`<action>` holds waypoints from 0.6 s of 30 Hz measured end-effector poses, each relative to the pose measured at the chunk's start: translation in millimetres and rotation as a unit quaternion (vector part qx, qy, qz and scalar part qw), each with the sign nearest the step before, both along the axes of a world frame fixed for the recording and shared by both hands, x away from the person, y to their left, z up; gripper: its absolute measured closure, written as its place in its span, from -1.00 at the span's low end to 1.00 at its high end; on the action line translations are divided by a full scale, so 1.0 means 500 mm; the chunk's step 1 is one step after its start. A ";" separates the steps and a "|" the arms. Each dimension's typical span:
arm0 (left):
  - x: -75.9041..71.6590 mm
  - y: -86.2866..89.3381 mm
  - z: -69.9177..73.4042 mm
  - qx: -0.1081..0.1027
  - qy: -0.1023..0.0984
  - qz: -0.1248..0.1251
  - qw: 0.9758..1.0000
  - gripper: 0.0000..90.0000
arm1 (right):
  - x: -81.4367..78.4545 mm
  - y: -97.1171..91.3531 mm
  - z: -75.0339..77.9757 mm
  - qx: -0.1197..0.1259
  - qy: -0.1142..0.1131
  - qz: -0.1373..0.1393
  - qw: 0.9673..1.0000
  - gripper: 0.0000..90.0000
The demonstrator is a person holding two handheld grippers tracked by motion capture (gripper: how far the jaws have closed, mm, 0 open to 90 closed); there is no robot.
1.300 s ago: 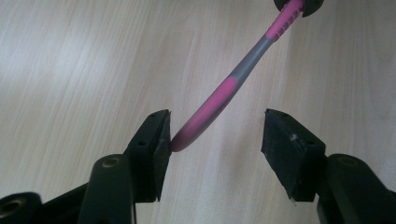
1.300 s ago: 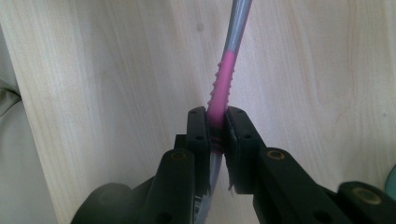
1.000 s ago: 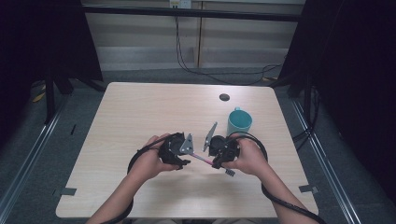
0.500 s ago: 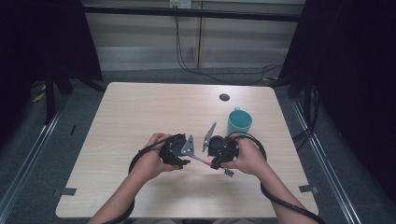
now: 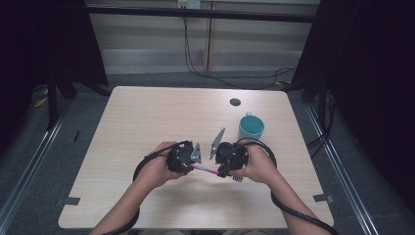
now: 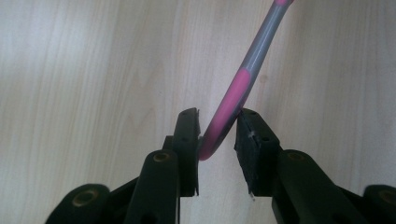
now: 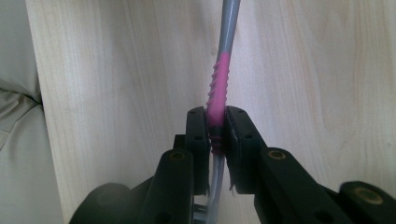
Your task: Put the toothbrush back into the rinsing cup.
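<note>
while both hands hover low over the counter (image 5: 147, 117), the right tool (image 7: 215, 123) is clamped on the ribbed pink part of a toothbrush (image 5: 204, 169). left tool (image 6: 218, 133): its 2 pads, just closing in, touch the curved handle end. a teal cup (image 5: 251, 128) stands near.

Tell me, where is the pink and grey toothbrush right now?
In the high view the toothbrush spans between the left gripper and right gripper, above the table, nearer the person than the teal cup.
</note>
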State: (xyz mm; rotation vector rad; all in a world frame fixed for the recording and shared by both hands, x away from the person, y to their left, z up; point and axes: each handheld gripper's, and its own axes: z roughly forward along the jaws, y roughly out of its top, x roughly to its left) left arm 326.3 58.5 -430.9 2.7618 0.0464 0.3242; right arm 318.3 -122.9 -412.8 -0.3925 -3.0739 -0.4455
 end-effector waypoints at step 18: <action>-0.010 0.007 0.003 -0.004 0.081 0.003 0.997 0.82 | 0.017 -0.034 0.018 0.062 -0.022 -0.061 0.996 0.18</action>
